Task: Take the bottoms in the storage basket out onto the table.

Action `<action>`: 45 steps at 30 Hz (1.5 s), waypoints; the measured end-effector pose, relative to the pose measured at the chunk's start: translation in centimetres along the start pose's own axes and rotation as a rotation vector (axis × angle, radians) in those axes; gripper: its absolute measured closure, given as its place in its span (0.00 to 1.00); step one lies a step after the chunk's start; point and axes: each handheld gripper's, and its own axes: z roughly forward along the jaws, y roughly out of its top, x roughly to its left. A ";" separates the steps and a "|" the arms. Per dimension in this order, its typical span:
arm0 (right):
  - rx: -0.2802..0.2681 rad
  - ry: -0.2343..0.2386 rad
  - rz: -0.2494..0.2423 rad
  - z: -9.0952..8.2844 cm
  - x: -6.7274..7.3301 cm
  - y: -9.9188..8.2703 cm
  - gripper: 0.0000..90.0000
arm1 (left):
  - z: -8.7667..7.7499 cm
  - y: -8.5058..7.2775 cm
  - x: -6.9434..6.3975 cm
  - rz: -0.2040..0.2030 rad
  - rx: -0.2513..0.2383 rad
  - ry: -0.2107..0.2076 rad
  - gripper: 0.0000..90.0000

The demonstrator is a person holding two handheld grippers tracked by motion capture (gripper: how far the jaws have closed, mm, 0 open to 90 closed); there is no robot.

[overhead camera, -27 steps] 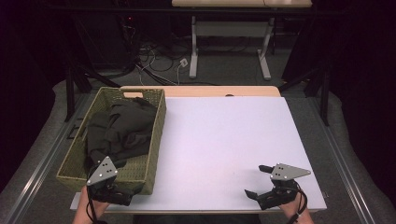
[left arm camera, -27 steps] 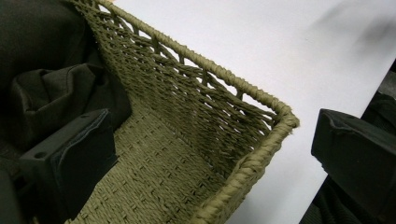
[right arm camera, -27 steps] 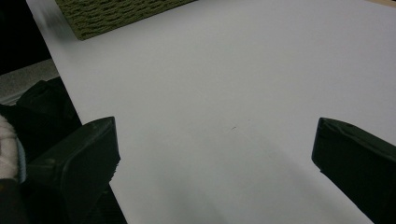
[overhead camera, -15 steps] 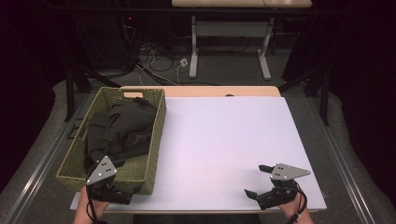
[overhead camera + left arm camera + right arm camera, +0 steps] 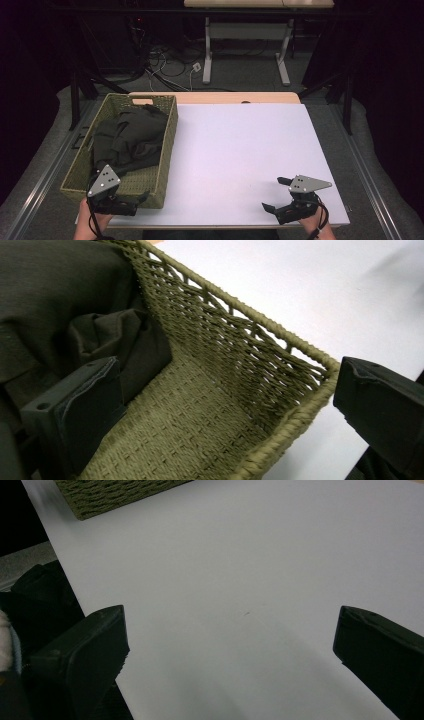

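Toward the lower left of the high view, the left claw (image 5: 142, 196) sits at the near corner of a woven olive basket (image 5: 167, 150), its grey three-cornered plate tilted above it and the person's left hand (image 5: 92, 223) coming in from the bottom edge. In the left gripper view its jaws stand spread wide with nothing pinched: one jaw at the lower left of the frame reaches inside the basket (image 5: 280, 335), just beside a fold of dark cloth (image 5: 60, 295), while the other at the right edge hangs outside the rim, over the white tabletop (image 5: 310, 285). The basket's corner lies between the two jaws; whether either touches the weave cannot be told.

The dark cloth (image 5: 127, 137) lies bundled inside the basket, heaped in its middle and left part, with bare woven floor showing at the near end.

At the lower right of the high view the right claw (image 5: 276, 193) rests low over the tabletop (image 5: 240, 150), well apart from the basket. In the right gripper view its jaws are spread wide over bare white surface, holding nothing, and a corner of the basket (image 5: 115, 495) shows at the upper left.
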 end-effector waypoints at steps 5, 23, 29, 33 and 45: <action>0.000 -0.001 0.000 0.1 -0.1 0.0 0.01 | -0.2 0.3 0.4 0.000 -0.003 0.024 0.00; 0.013 -0.004 -0.004 0.3 -0.1 -0.1 0.01 | 0.5 2.4 1.8 -0.029 0.022 0.070 0.00; 0.021 -0.006 -0.009 0.4 0.0 -0.1 0.01 | 1.5 3.2 2.9 -0.029 0.048 0.093 0.00; 0.022 -0.006 -0.008 0.4 -0.1 -0.1 0.01 | 1.9 3.6 3.4 -0.014 0.073 0.094 0.00; 0.023 -0.004 -0.004 0.5 -0.1 -0.1 0.01 | 3.9 4.6 5.0 -0.015 0.157 0.089 0.00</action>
